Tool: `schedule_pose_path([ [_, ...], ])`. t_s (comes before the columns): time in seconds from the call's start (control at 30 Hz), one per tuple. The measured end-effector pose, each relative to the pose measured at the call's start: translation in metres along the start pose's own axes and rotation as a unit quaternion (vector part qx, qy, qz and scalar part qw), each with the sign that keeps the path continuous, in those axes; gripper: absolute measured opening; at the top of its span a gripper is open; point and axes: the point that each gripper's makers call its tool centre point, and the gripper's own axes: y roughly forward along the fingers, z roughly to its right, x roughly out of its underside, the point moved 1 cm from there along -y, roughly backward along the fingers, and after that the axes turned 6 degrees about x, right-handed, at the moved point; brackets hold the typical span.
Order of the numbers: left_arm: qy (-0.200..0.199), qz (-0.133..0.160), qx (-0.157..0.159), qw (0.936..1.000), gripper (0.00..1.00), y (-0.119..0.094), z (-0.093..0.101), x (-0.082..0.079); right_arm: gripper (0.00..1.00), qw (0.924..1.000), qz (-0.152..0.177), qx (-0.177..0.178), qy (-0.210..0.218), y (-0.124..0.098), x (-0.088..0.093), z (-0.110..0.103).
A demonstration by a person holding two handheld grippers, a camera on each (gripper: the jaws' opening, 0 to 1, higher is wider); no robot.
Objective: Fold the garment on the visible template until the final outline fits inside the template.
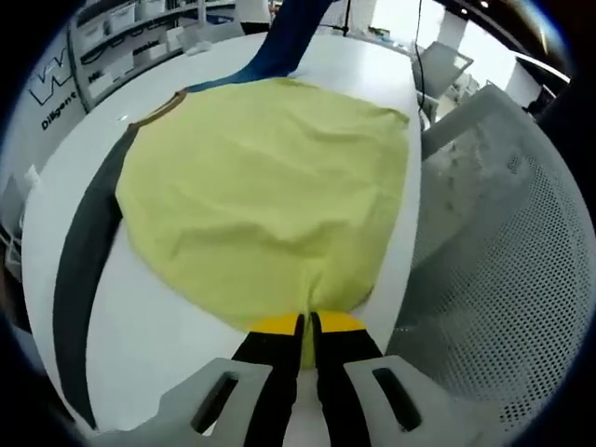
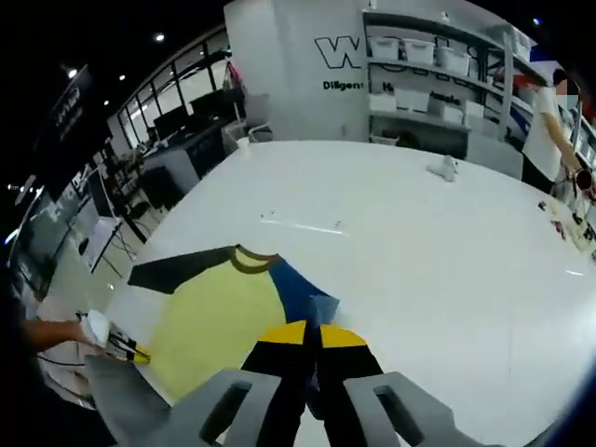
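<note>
A: Shirt (image 1: 265, 196) lies spread on the white table (image 1: 177, 335), yellow body up, one dark sleeve (image 1: 84, 251) stretched along the table, blue sleeve (image 1: 279, 42) running off toward the far side. Brown collar (image 1: 158, 112) shows at the far edge.

B: Left tongs (image 1: 306, 326)?

A: Jaws pressed together on the near hem of the yellow cloth, puckers fanning out from the pinch. Right tongs (image 2: 312, 335) look likewise closed on the blue sleeve (image 2: 303, 298) in the right gripper view; the cloth disappears between the tips, so I judge it gripped.

B: Advice for the fold?

A: Judgement only: lift both pinch points together, keep the cloth taut between them, carry the edge over flat so the crease runs straight. Avoid dragging the whole shirt across the table. Set down before letting go.

B: What can't you read?

A: The template. I see no clear outline under or around the shirt in either view, so fit cannot be checked. How much cloth each pinch holds is hidden by the tips. Shirt's near corner is cut off behind the jaws. A perforated grey chair (image 1: 503, 251) stands beside the table. At the left of the right gripper view a hand holds the other tongs (image 2: 107, 340), small and blurred.
</note>
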Motion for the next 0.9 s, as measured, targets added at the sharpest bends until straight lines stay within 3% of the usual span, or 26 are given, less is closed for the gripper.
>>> schedule_pose_path([
  [0.13,0.026,-0.007,-0.003,0.9996,0.11,0.001,0.001,-0.001,0.0,0.9998,0.001,-0.022,0.002,0.006,-0.006,-0.035],
  [0.43,0.021,0.006,0.006,0.9998,0.12,0.0,-0.001,0.0,0.0,0.9983,0.011,-0.057,-0.003,0.02,-0.014,-0.103],
  [0.57,0.053,0.004,0.002,0.9986,0.11,0.0,0.002,-0.001,0.0,0.9978,0.01,-0.065,-0.009,0.027,-0.011,-0.128],
  [0.9,0.061,0.008,0.005,0.9981,0.11,0.0,0.0,-0.001,0.0,0.9971,0.002,-0.076,-0.008,0.056,-0.002,-0.183],
])
